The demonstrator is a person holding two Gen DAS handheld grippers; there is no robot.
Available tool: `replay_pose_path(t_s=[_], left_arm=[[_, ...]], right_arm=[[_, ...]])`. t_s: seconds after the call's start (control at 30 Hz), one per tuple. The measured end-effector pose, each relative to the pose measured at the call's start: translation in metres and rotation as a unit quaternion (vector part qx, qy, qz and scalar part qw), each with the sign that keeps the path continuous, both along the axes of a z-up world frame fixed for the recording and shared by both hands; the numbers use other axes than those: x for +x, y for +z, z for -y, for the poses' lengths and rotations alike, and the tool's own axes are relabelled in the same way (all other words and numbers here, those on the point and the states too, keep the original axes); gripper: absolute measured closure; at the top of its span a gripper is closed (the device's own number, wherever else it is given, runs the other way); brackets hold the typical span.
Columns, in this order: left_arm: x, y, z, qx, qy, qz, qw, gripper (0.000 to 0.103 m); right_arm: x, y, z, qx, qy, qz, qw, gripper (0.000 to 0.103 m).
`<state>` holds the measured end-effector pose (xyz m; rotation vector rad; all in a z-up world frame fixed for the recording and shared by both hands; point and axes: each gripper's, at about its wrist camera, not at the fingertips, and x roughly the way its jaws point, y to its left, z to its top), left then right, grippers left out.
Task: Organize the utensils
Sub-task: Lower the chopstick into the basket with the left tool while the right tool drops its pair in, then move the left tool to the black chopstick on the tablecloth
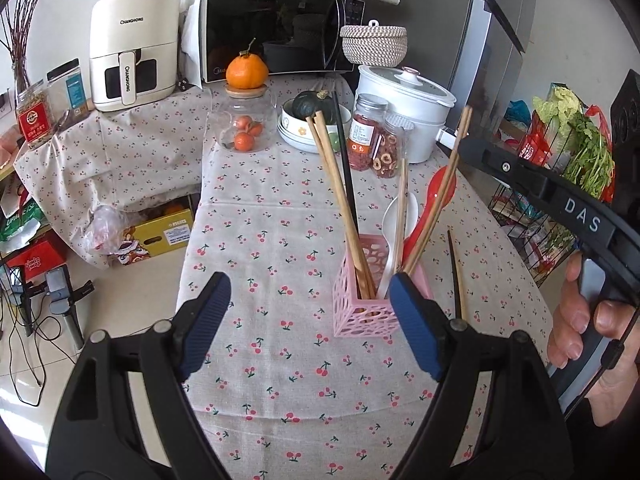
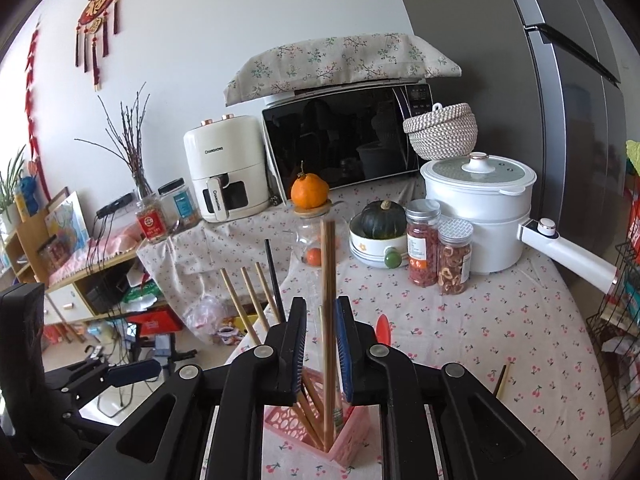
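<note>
A pink perforated holder (image 1: 366, 306) stands on the cherry-print tablecloth (image 1: 280, 240). It holds several wooden chopsticks (image 1: 336, 200), a black chopstick (image 1: 347, 168), a white spoon (image 1: 394, 220) and a red spoon (image 1: 434, 196). One dark chopstick (image 1: 456, 276) lies on the cloth right of the holder. My left gripper (image 1: 308, 300) is open and empty, its right finger just before the holder. My right gripper (image 2: 322, 344) is shut on a pair of wooden chopsticks (image 2: 328, 300), upright, with their lower ends inside the holder (image 2: 320, 424). The loose chopstick shows at right (image 2: 500, 380).
At the table's back stand a glass jar with oranges (image 1: 244, 124), a bowl with a green squash (image 1: 304, 120), two snack jars (image 1: 376, 140), a white pot (image 1: 404, 108), a microwave (image 1: 280, 28) and an air fryer (image 1: 132, 48). A wire rack with vegetables (image 1: 560, 160) stands right.
</note>
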<state>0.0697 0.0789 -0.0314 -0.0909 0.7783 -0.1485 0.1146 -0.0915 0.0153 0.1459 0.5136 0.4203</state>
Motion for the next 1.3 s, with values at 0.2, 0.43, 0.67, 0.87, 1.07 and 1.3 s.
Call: replay_pose_path(t_s=[0.2, 0.43, 0.67, 0.87, 1.07, 1.3], left_arm=[[-0.001, 0.002, 0.001, 0.001, 0.001, 0.004, 1.0, 0.019], [-0.003, 0.004, 0.007, 0.004, 0.002, 0.01, 0.9999, 0.012], [-0.006, 0.008, 0.02, 0.008, 0.004, 0.016, 0.9998, 0.005], [-0.009, 0.013, 0.044, 0.002, -0.019, 0.021, 0.9996, 0.003], [-0.008, 0.013, 0.084, 0.016, -0.054, 0.016, 0.9983, 0.003], [-0.006, 0.009, 0.145, 0.024, -0.111, -0.003, 0.9935, 0.003]], right_arm=[[-0.003, 0.006, 0.016, 0.018, -0.008, 0.0, 1.0, 0.053], [-0.01, 0.011, 0.037, 0.017, -0.018, 0.001, 1.0, 0.028], [-0.016, 0.007, 0.066, -0.003, -0.034, -0.006, 0.999, 0.016], [-0.019, -0.005, 0.097, -0.025, -0.047, -0.046, 0.998, 0.013], [-0.022, -0.02, 0.141, -0.025, -0.081, -0.09, 0.992, 0.013], [-0.017, -0.041, 0.188, -0.059, -0.124, -0.154, 0.978, 0.013]])
